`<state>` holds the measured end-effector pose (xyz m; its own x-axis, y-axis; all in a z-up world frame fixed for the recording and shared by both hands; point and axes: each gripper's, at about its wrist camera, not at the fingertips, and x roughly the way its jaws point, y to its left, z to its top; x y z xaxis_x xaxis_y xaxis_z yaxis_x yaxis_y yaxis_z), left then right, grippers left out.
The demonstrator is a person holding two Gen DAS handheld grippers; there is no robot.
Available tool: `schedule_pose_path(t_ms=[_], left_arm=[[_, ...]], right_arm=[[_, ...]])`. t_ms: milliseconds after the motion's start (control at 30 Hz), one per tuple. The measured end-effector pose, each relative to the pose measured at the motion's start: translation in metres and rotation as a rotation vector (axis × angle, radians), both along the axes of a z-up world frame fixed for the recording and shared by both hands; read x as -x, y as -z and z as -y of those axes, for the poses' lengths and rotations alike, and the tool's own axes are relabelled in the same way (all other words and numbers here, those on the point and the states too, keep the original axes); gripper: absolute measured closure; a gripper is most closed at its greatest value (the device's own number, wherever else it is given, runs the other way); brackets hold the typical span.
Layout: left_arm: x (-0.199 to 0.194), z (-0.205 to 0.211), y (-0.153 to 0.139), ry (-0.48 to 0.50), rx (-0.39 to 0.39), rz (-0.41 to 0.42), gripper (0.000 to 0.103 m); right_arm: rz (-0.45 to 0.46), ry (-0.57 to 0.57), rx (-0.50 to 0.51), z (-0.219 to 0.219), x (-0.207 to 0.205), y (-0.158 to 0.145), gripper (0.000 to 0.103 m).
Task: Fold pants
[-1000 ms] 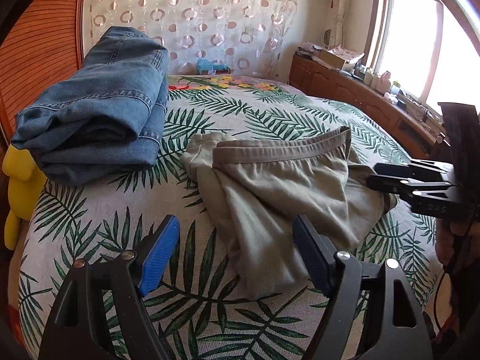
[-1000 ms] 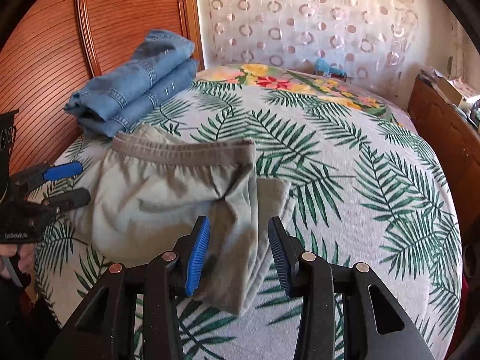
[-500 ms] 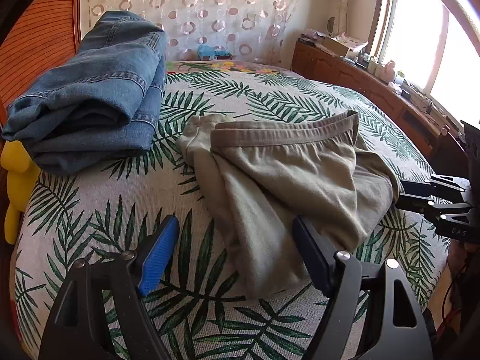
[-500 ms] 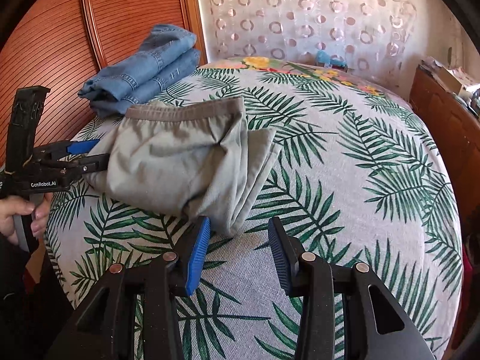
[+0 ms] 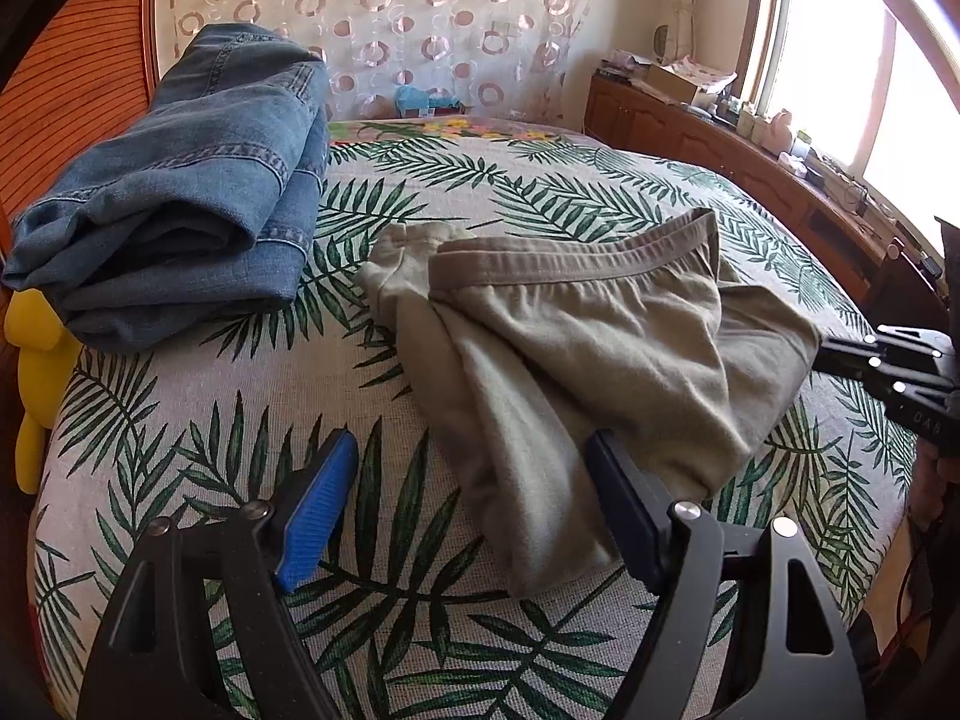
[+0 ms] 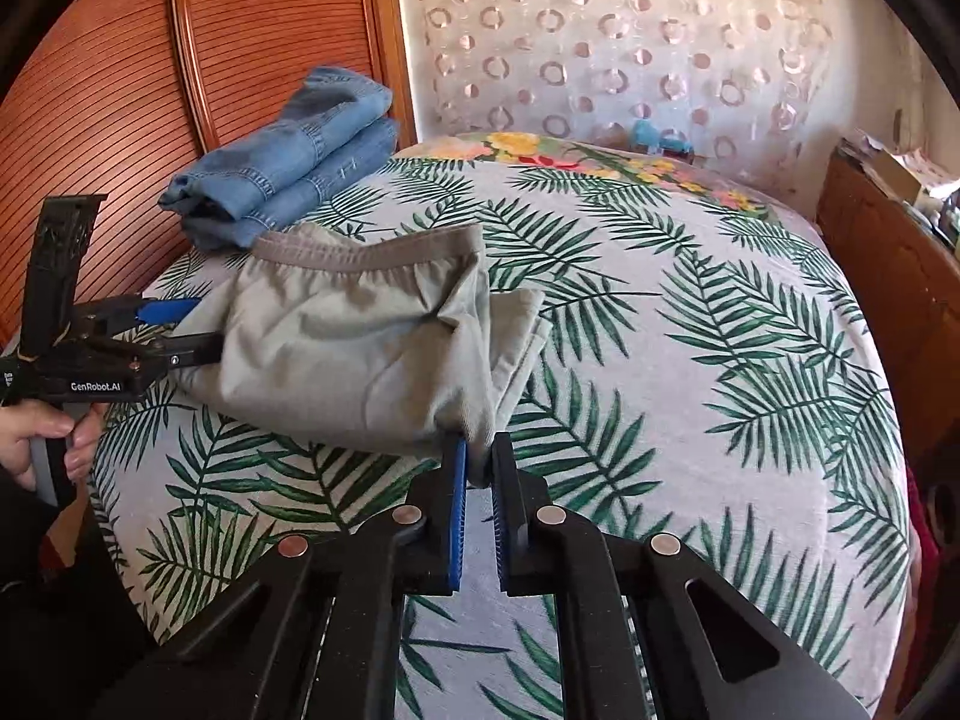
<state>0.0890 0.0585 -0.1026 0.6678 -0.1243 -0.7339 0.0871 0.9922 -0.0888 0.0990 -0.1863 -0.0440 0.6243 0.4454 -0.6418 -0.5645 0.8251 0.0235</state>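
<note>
Item: grey-green pants (image 5: 606,354), folded into a thick bundle, waistband on top, lying on the bed (image 6: 708,360) just beside the folded jeans (image 5: 174,192).
Landmark: folded jeans, stacked against the ribbed wooden headboard (image 6: 270,30).
Right gripper (image 6: 477,468): jaws narrow, pinching the bundle corner farthest from the jeans; cloth visibly caught between the blue pads.
Left gripper (image 5: 468,510): jaws wide, holding nothing; set low at the near edge of the bundle, one side beside the cloth, the other over bare bedspread nearer the jeans.
Step in hand: probably squaring up or making a last fold; folding looks well advanced.
Risk, slip: only a small corner held; a pull could free the top layer alone and spill the layers underneath.
Risk, drag: soft patterned bedspread; a sideways tug likely to slide the whole bundle, or ruck the cover, rather than fold it.
Risk, uneven lift: with the left jaws not gripping, lifting from one corner could twist the bundle and undo the crease.
Risk, collision: bundle close to the jeans; a push that way could shove into the stack.
Surface: bed covered in palm-leaf print, floral band at the far end from the jeans.
Room: circle-patterned curtain (image 6: 630,42) beyond the jeans; wooden cabinet (image 5: 720,144) and bright window (image 5: 840,54) across the bed from them; yellow toy (image 5: 36,372) below the jeans at the bed's edge.
</note>
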Motion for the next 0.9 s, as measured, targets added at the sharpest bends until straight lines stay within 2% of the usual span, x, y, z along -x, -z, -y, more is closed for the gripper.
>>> schedule_pose_path(t_ms=[100,300,367,467,567,633,900], left_arm=[[0.002,-0.002,0.0,-0.001,0.008,0.003,0.024],[0.025,-0.003,-0.012,0.014,0.016,0.065,0.026],[0.035,-0.001,-0.012,0.037,0.036,0.065,0.04],[0.043,0.009,-0.01,0.085,0.049,0.051,0.052],[0.049,0.018,-0.009,0.127,0.044,0.056,0.055],[0.047,0.021,-0.009,0.117,0.026,0.056,0.057],[0.039,0.013,-0.005,0.106,0.037,0.045,0.067]], right_arm=[[-0.025,-0.012,0.032,-0.009,-0.003,0.013,0.096],[-0.033,-0.015,0.006,-0.008,-0.005,0.014,0.096],[-0.027,-0.016,0.013,-0.009,-0.007,0.015,0.096],[-0.024,-0.014,0.013,-0.009,-0.007,0.015,0.096],[-0.024,-0.014,0.007,-0.008,-0.006,0.015,0.096],[-0.025,-0.014,0.005,-0.006,-0.006,0.015,0.096],[-0.026,-0.014,0.001,-0.006,-0.006,0.015,0.096]])
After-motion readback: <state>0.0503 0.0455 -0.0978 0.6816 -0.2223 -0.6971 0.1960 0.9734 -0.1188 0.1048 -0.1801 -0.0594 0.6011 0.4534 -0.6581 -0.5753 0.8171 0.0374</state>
